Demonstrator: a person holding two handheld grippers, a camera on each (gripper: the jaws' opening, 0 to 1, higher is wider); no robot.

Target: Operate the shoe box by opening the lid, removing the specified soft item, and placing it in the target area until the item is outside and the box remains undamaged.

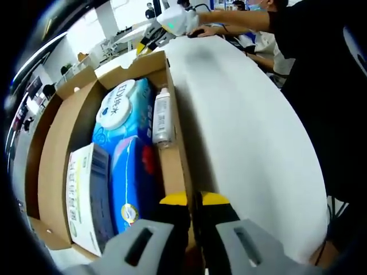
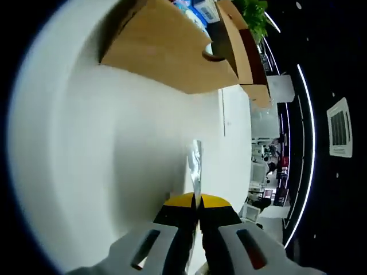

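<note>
a white table (image 1: pixel 252 132) carries an open cardboard shoe box (image 1: pixel 63 137) near its edge.

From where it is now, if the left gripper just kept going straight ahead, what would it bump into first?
Probably the cardboard box wall: the left gripper sits right at it, jaws together. Farther along that line lies the small bottle inside the box, though depth is hard to judge.

Left tool (image 1: pixel 194 201) jaws closed; right tool (image 2: pixel 198 201) jaws pinched together.
</note>
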